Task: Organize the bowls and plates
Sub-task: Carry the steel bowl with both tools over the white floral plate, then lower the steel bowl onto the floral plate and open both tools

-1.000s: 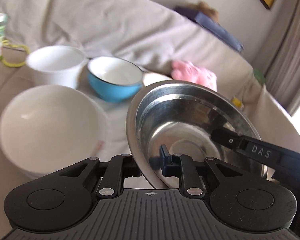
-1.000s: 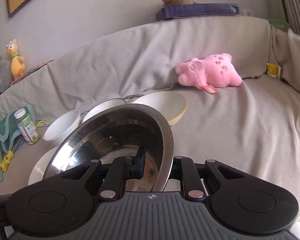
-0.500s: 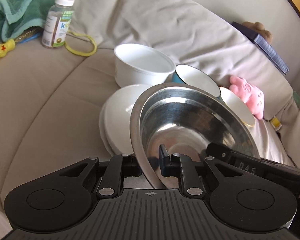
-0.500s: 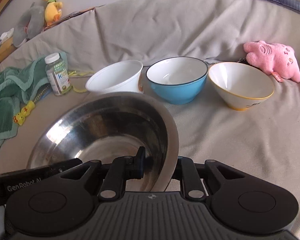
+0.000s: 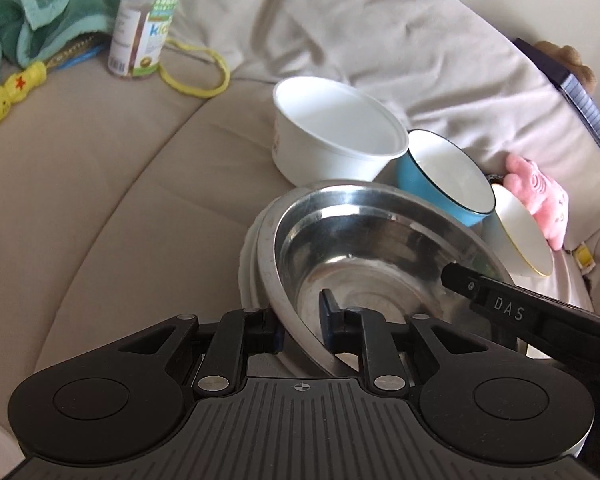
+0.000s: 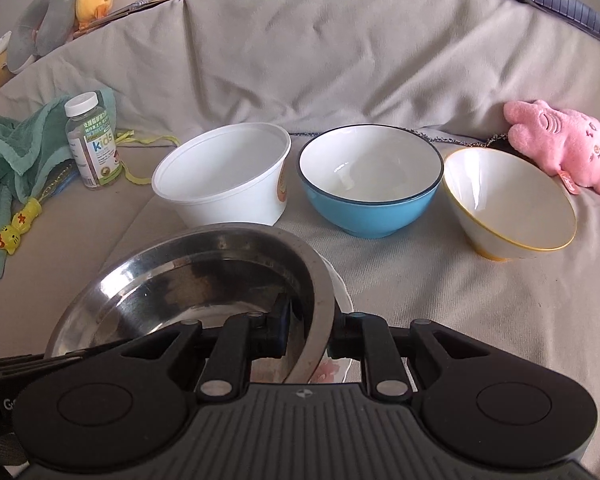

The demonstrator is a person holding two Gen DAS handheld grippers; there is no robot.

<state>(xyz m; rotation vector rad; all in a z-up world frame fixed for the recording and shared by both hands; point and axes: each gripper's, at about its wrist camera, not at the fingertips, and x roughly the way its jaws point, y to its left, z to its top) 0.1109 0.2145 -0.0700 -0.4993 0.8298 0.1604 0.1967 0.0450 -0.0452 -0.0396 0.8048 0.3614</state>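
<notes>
A steel bowl [image 5: 360, 248] [image 6: 188, 280] is held by its rim from both sides. My left gripper [image 5: 302, 322] grips the near-left rim; its jaws are opening slightly, with the rim still between the pads. My right gripper [image 6: 312, 332] is shut on the opposite rim, and one of its fingers [image 5: 500, 304] shows in the left wrist view. The bowl sits low over a stack of white plates [image 5: 247, 276] [image 6: 342, 292], mostly hidden beneath it. Behind stand a white bowl [image 6: 224, 168], a blue bowl [image 6: 368, 184] and a tilted yellow-rimmed bowl [image 6: 508, 208].
Everything rests on a beige covered sofa seat [image 6: 480, 320]. A vitamin bottle [image 6: 92, 144], a green towel [image 6: 4, 152] and a small yellow toy [image 6: 16, 224] lie to the left. A pink plush [image 6: 560, 144] leans by the yellow-rimmed bowl.
Both grippers carried the steel bowl sideways and slightly down, so that it now covers the white plates. The row of bowls has come into fuller view.
</notes>
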